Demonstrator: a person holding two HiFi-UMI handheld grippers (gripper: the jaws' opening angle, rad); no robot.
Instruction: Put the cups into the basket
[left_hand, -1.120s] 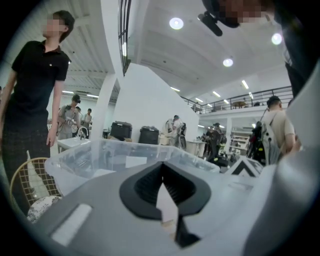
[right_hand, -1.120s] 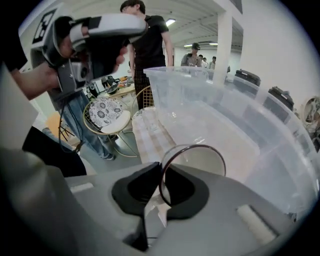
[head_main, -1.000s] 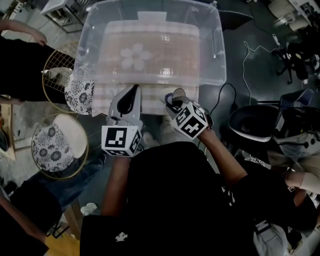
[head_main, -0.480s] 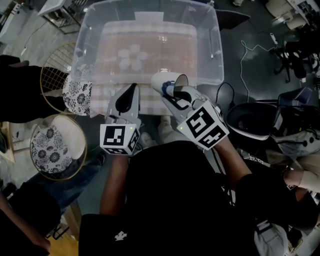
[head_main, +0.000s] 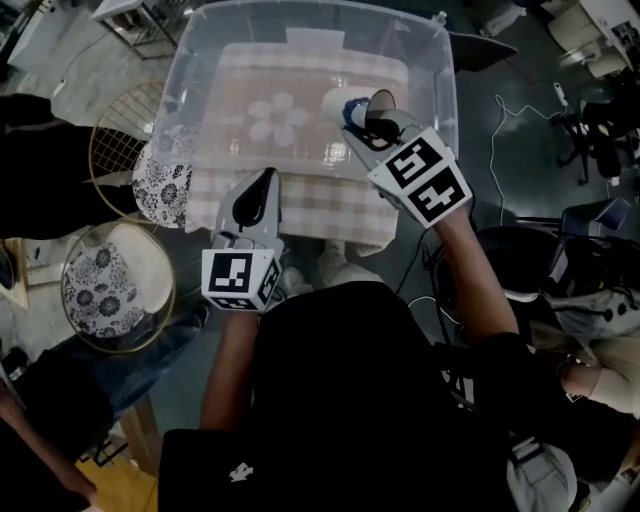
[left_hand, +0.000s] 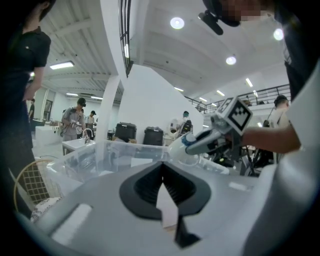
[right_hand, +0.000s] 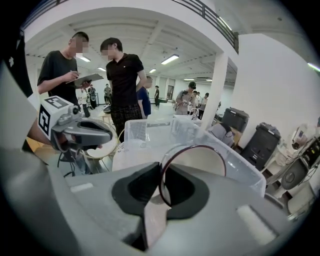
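**Right gripper holds a white cup over the clear tub**

Right gripper (head_main: 368, 117) is clamped on the rim of a white cup (head_main: 343, 103): the right gripper view shows the thin wall of the cup nipped between the dark pads. The cup lies on its side in the grip, its round mouth edged with a dark line. It hangs over the right part of the clear plastic tub (head_main: 186, 92), near the upper middle of the frame.

Left gripper (head_main: 263, 184) sits lower, at centre left, just outside the tub's near wall. Its jaws are together with nothing between them.

The tub is rectangular with rounded corners and see-through walls. Through its floor shows the checked cloth (head_main: 330, 205) on the surface beneath, with a white flower shape on it.

At the left edge of the frame are two round gold wire baskets. The upper wire basket (head_main: 115, 140) has a black-and-white floral fabric (head_main: 160, 190) at its near side. The lower wire basket (head_main: 171, 290) holds a round floral cushion (head_main: 95, 295).
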